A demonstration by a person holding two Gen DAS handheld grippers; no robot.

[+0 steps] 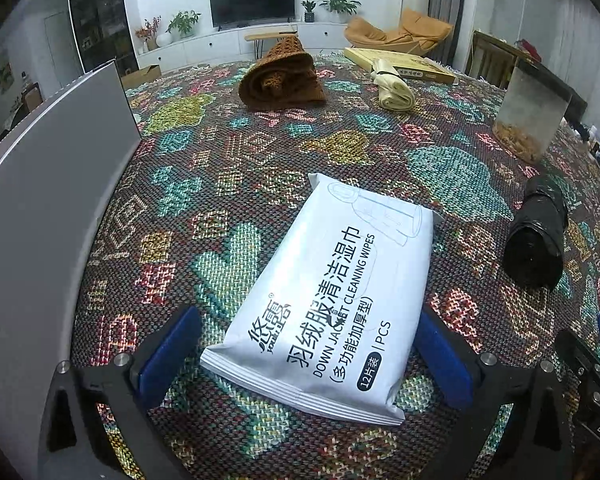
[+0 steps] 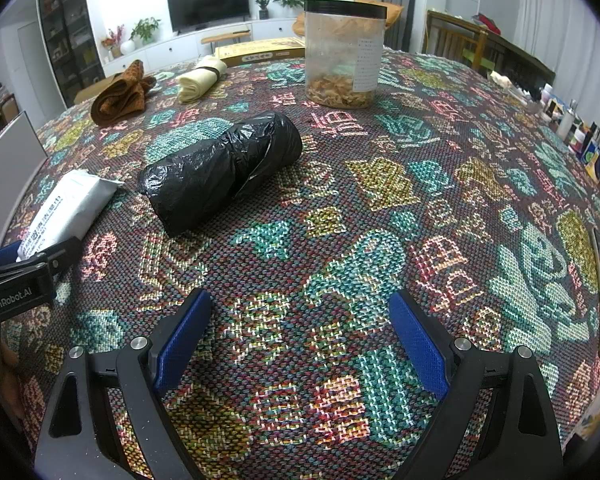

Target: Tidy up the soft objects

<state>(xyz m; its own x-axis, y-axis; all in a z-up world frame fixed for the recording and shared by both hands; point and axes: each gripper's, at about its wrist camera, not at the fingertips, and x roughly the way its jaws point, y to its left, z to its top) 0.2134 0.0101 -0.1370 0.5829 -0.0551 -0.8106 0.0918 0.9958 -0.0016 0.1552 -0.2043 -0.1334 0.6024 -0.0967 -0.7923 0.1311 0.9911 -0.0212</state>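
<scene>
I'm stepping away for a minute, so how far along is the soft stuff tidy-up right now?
Nothing looks sorted yet. In hand: the open left gripper straddles the wipes pack, not yet squeezing it. The right gripper is open over bare tablecloth. Left: the black bag roll, brown knit cloth and cream bundle, all lying loose and apart.

We see a counter (image 2: pixel 480 184) covered in a colourful woven cloth. Toward its far side stands a clear jar (image 2: pixel 344 56) with a black lid, upright, with tan flakes at the bottom. Behind it lies a flat yellow box (image 1: pixel 404 65). At the left edge stands a grey panel (image 1: pixel 48 200). Across the room we make out a dark television (image 1: pixel 252 2), potted plants (image 1: pixel 340 2) and an orange chair (image 1: pixel 400 32).
</scene>
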